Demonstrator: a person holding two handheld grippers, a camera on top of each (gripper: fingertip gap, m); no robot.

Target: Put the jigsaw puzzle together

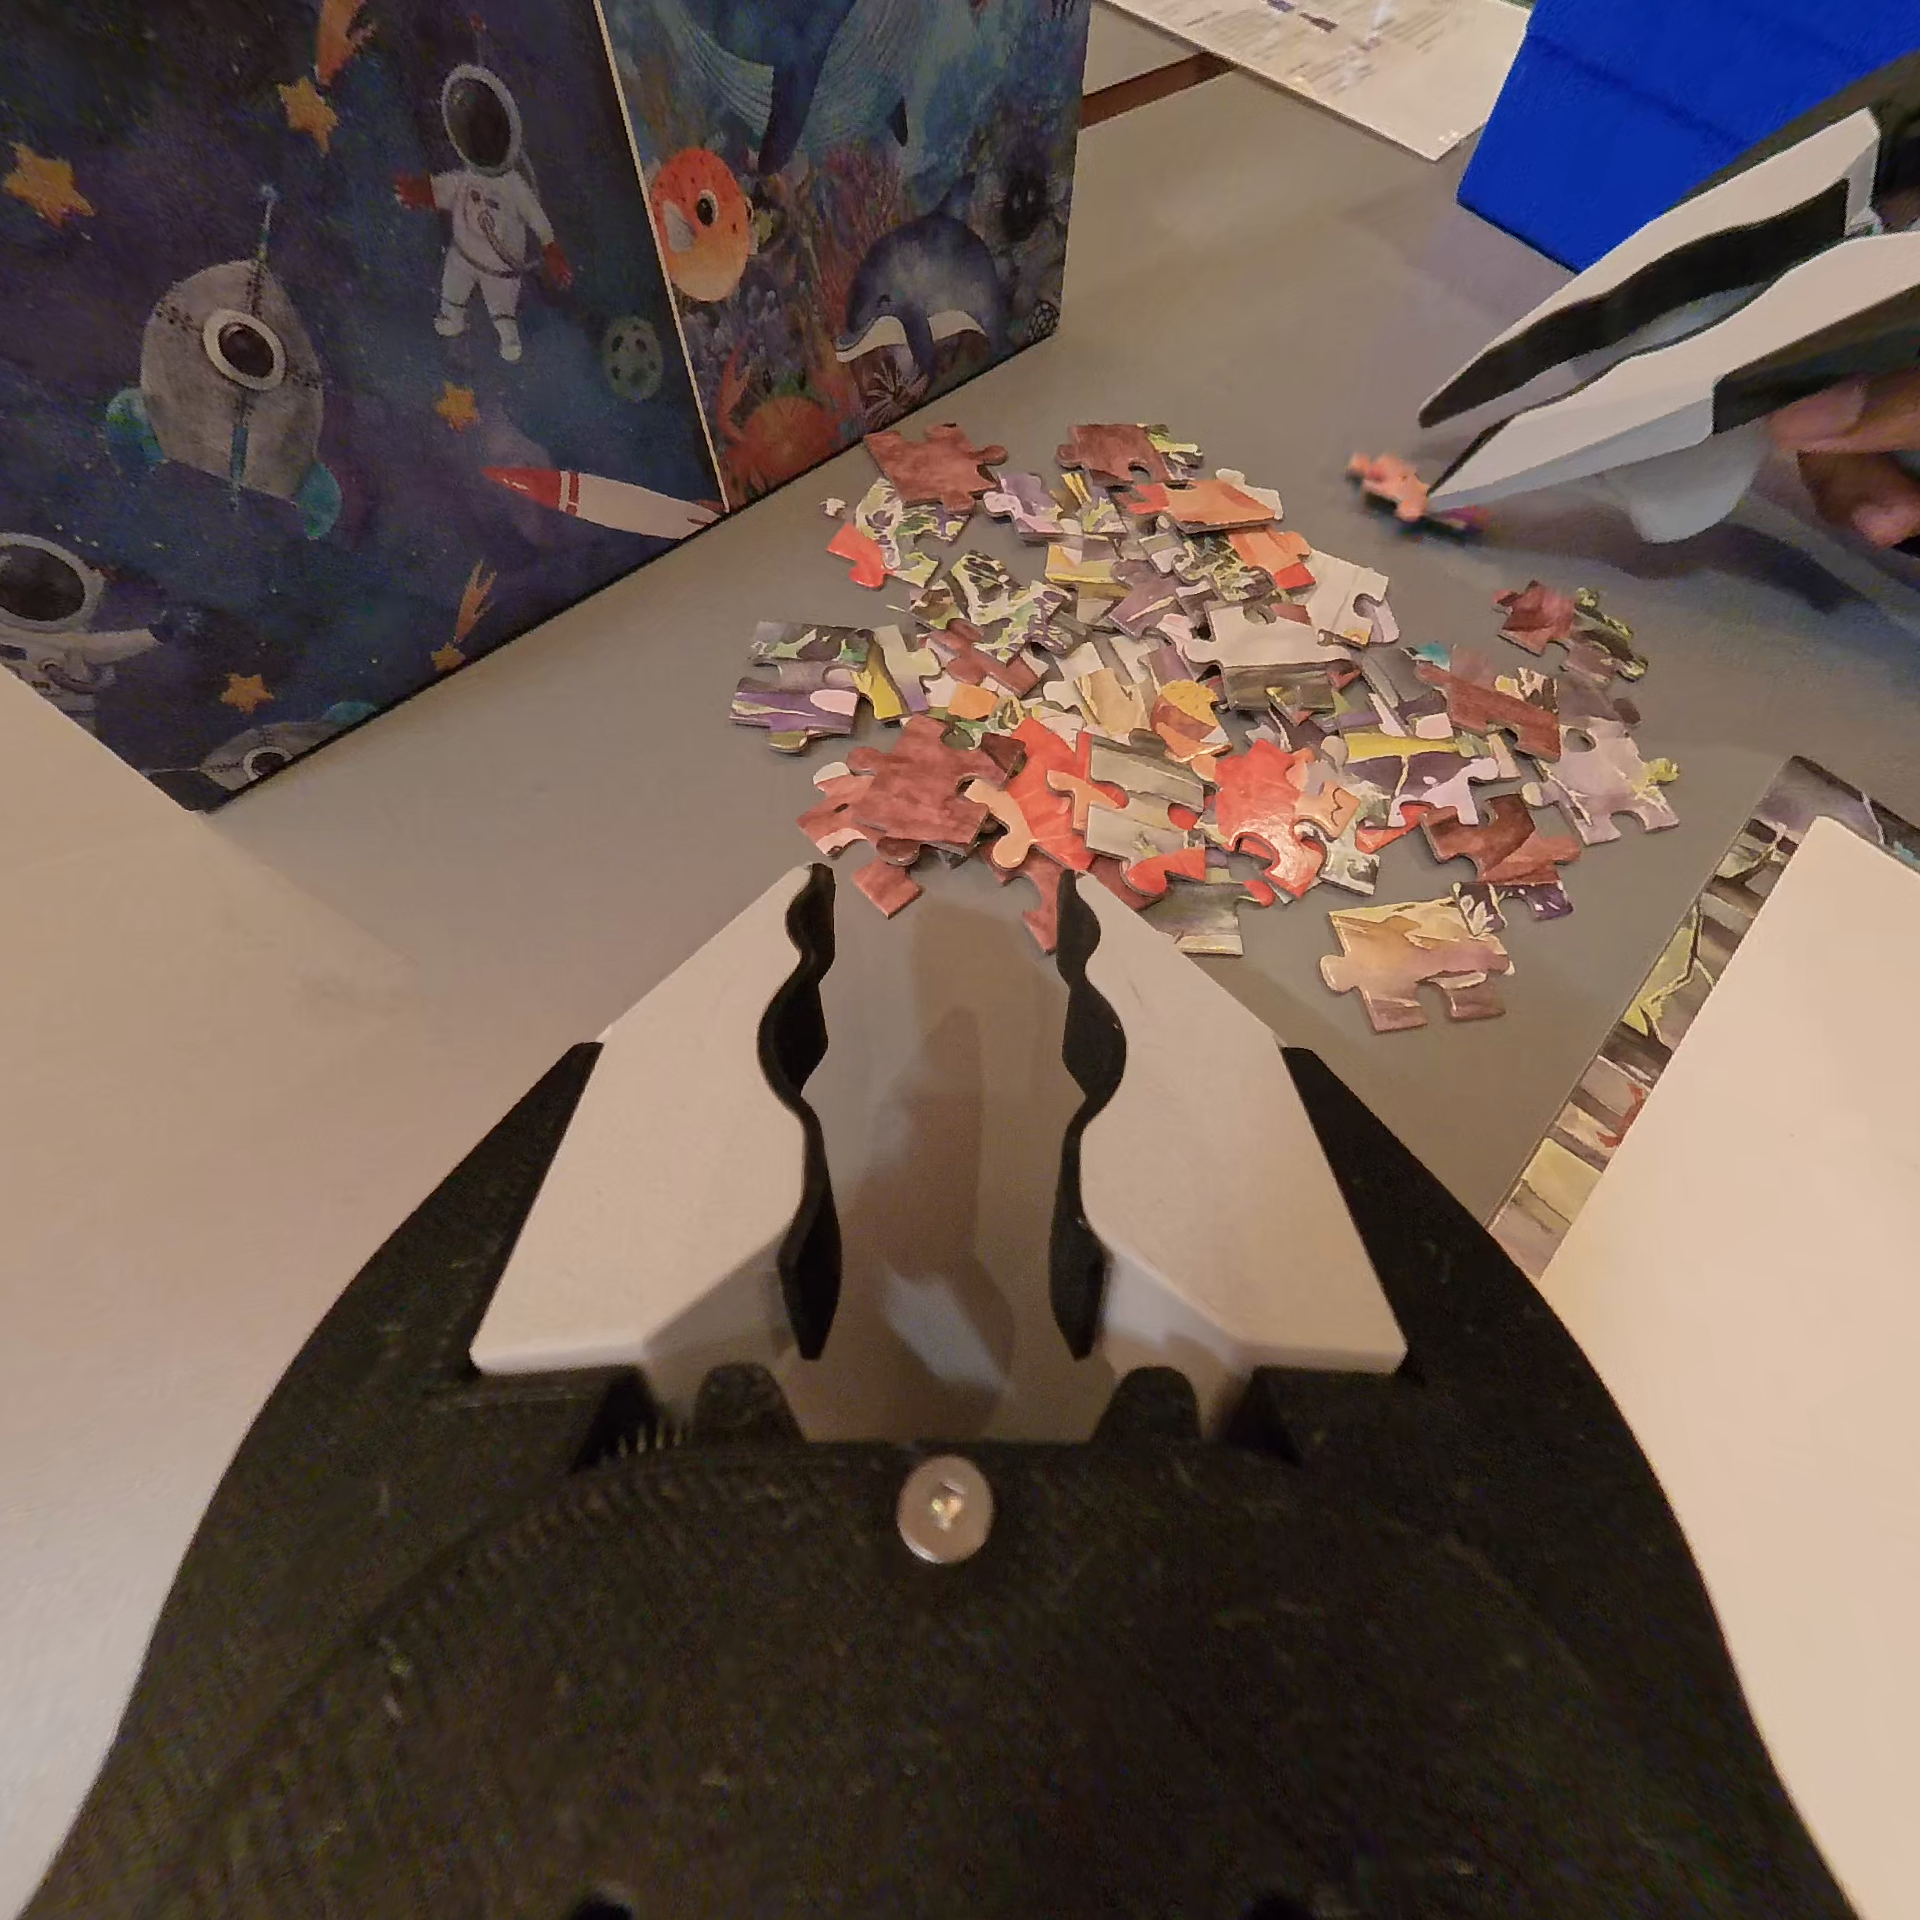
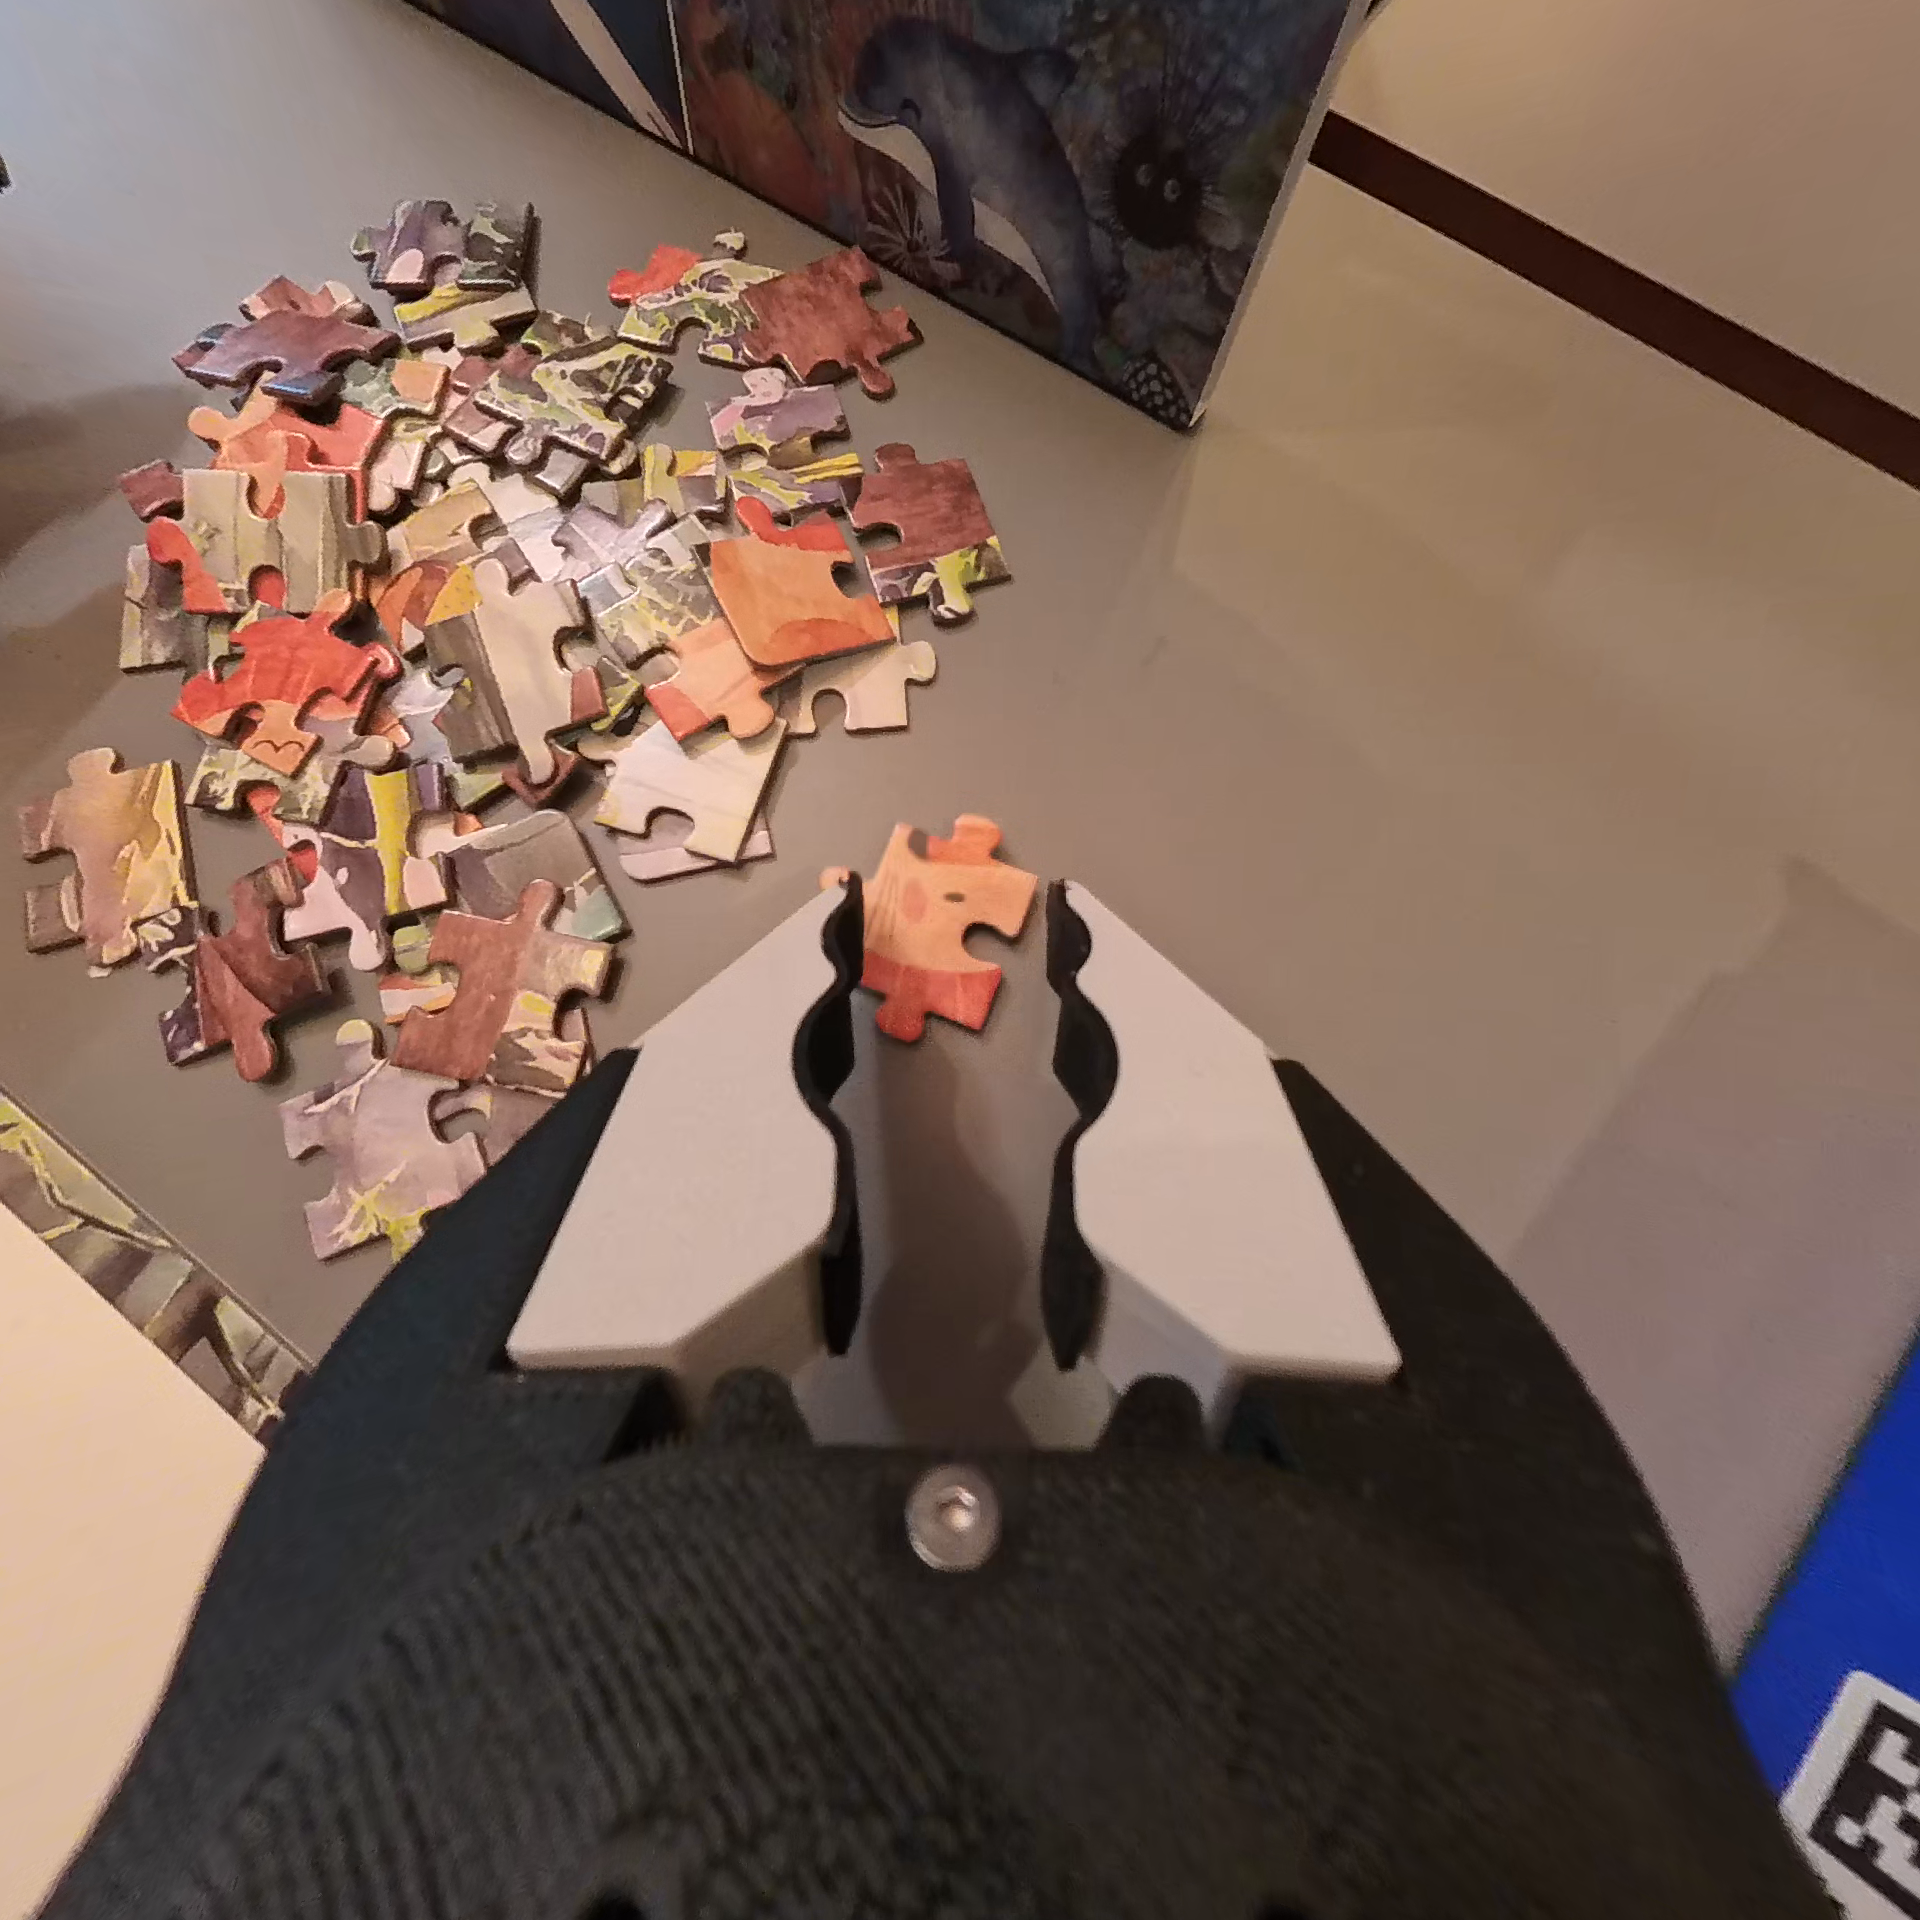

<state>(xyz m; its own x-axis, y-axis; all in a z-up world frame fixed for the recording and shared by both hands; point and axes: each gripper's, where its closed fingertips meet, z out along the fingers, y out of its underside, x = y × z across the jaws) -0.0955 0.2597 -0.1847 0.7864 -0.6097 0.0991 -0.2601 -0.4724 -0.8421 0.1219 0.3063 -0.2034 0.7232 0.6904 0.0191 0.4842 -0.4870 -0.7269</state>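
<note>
A pile of loose jigsaw pieces [image 1: 1195,707] lies on the grey table, also seen in the right wrist view [image 2: 468,644]. My left gripper [image 1: 945,894] is open and empty, its tips just short of the pile's near edge. My right gripper [image 2: 954,894] is open with its tips down at the table. A single orange piece [image 2: 945,925] lies flat between its fingertips, apart from the pile. The left wrist view shows that gripper [image 1: 1455,488] and the piece [image 1: 1397,483] at the far right. A puzzle frame with a painted border [image 1: 1621,1070] lies at the right.
An illustrated puzzle box [image 1: 416,312] stands behind the pile at the left and also shows in the right wrist view [image 2: 1039,156]. A blue box [image 1: 1683,114] and a paper sheet [image 1: 1351,62] lie at the back right. The frame's border [image 2: 125,1226] shows at the lower left. About 25 cm separates my left fingertips from my right.
</note>
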